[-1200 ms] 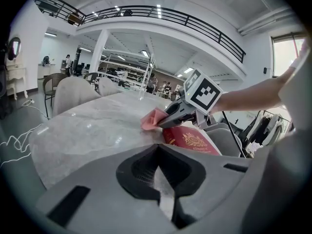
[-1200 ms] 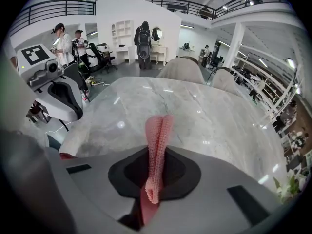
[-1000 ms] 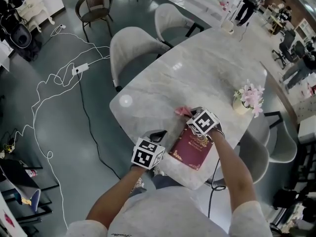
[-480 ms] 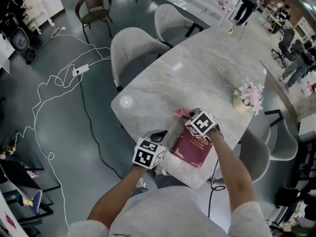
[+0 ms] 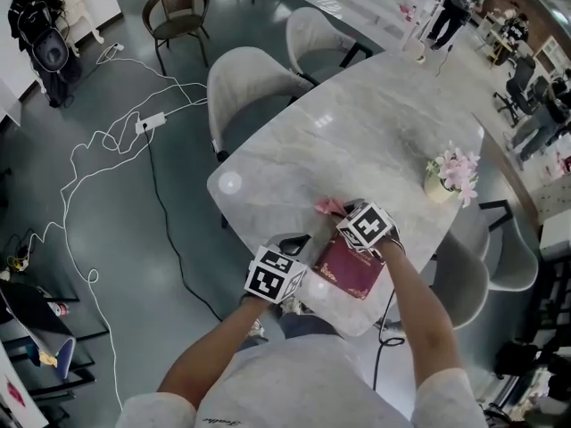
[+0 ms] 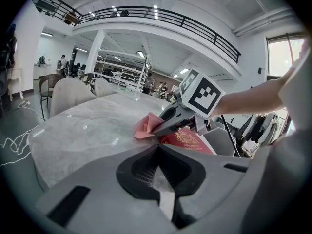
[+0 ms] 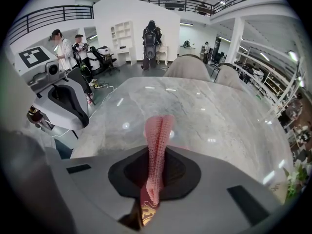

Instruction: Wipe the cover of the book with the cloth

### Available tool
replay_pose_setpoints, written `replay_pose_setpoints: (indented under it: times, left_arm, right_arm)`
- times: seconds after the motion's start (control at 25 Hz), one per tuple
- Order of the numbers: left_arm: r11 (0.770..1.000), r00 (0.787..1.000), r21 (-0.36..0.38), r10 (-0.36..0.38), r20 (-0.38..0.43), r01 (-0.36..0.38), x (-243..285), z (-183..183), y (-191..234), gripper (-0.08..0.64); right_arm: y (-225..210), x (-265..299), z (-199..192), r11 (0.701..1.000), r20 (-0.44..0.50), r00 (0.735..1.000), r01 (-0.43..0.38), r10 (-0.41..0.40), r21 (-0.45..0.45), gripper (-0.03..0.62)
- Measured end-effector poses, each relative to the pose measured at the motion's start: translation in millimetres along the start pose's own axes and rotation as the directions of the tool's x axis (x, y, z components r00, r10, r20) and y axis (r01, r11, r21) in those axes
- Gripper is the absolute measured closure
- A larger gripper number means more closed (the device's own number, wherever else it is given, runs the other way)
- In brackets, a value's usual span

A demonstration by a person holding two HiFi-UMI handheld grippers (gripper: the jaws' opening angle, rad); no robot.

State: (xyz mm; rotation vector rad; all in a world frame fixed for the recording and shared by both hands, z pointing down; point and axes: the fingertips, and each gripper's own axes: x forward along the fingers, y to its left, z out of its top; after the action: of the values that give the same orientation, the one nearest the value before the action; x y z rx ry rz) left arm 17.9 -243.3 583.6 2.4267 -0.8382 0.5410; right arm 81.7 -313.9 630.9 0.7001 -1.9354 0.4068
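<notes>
My right gripper [image 5: 352, 219] pinches the pink knitted cloth [image 7: 158, 130] over the far end of the maroon gold-crested book [image 5: 350, 273], which lies at the near edge of the grey marble table [image 5: 357, 141]. I'd press flat and sweep lengthwise. My left gripper [image 5: 290, 243], jaws together and empty, sits beside the book and could steady it. The pot of pink flowers [image 5: 451, 175] stands well apart.
</notes>
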Motion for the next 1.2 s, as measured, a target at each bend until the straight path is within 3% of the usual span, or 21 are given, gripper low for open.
replay_pose_setpoints:
  times: [1.2]
  left_arm:
    - [0.999,0.999,0.046,-0.021,0.033,0.019,-41.4,-9.6,-11.8,0.554]
  right_arm:
    - [67.7,-6.2,-1.6,1.000,0.013,1.000,-0.027,0.026,0.016,0.574]
